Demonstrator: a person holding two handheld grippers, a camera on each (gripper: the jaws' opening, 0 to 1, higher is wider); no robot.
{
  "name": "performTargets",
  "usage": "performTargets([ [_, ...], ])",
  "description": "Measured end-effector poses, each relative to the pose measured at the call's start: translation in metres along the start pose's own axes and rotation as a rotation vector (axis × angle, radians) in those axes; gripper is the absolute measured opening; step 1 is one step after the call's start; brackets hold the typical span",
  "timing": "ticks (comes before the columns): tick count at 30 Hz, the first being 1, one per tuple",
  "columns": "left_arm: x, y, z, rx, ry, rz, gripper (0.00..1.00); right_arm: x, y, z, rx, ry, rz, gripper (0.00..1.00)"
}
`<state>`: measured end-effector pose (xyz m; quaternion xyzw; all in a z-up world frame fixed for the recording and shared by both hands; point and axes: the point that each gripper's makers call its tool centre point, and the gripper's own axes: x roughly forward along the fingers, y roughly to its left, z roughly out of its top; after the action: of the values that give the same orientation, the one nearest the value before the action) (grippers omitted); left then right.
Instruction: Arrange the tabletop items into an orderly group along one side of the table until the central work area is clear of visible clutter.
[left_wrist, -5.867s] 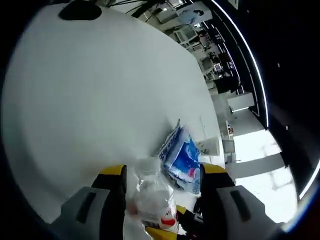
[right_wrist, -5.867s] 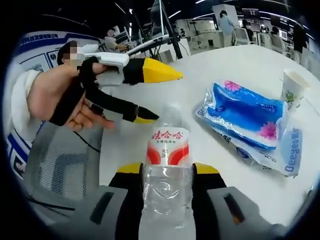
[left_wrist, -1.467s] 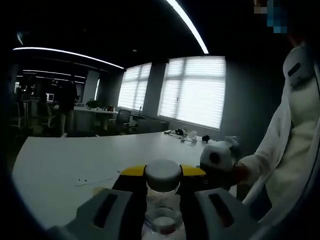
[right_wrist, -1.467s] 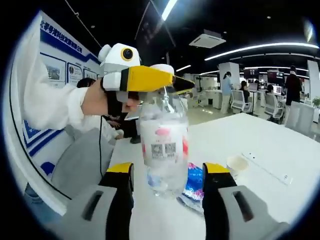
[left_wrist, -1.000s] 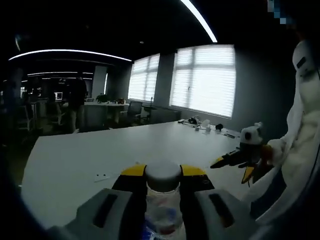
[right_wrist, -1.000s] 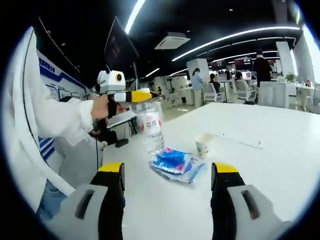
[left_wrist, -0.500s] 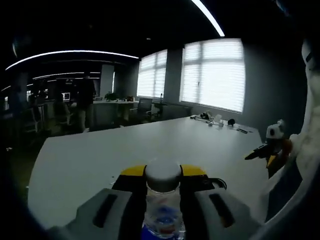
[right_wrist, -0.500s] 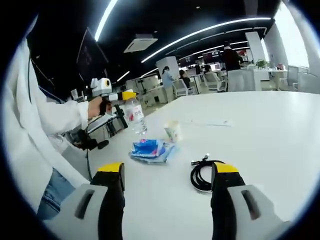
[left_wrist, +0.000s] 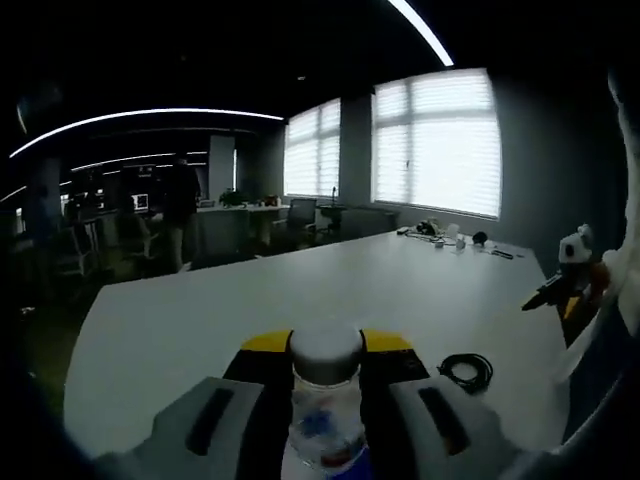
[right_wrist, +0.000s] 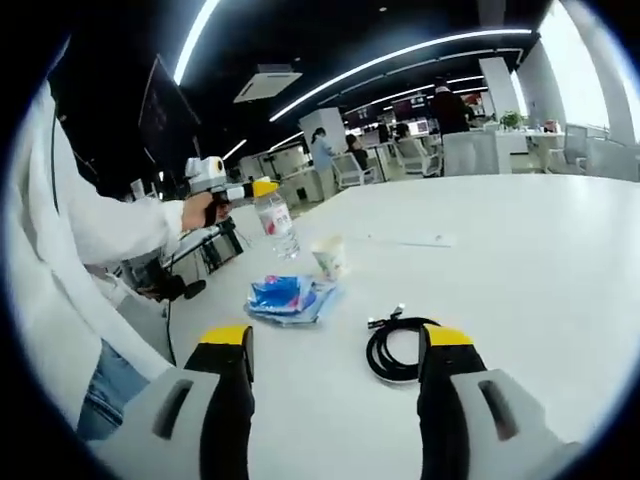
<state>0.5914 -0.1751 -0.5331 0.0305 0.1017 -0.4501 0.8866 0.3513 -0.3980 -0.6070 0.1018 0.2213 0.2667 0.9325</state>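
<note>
The broad matte table (right_wrist: 520, 240) is white; the coiled round cable (right_wrist: 392, 350) on it is black; the crinkled plastic tissue packet (right_wrist: 281, 297) is blue with white patches; the small paper cup (right_wrist: 329, 257) is pale cream; the clear plastic water bottle (right_wrist: 274, 222) carries a red-and-white label and, in the left gripper view, a white cap (left_wrist: 325, 349); the jaws of both grippers are black, tipped yellow, on grey bodies.
</note>
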Motion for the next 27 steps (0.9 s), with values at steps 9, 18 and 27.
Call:
performTargets([
  [9, 0.015, 0.035, -0.008, -0.022, -0.023, 0.036, 0.23, 0.003, -0.013, 0.003, 0.042, -0.012, -0.004, 0.64],
  [18, 0.032, 0.043, -0.031, 0.002, 0.031, 0.033, 0.23, 0.004, -0.024, -0.001, 0.076, 0.001, -0.038, 0.62],
  [27, 0.04, 0.036, -0.057, 0.051, 0.101, -0.037, 0.23, 0.002, -0.03, -0.005, 0.093, 0.011, -0.067, 0.62],
])
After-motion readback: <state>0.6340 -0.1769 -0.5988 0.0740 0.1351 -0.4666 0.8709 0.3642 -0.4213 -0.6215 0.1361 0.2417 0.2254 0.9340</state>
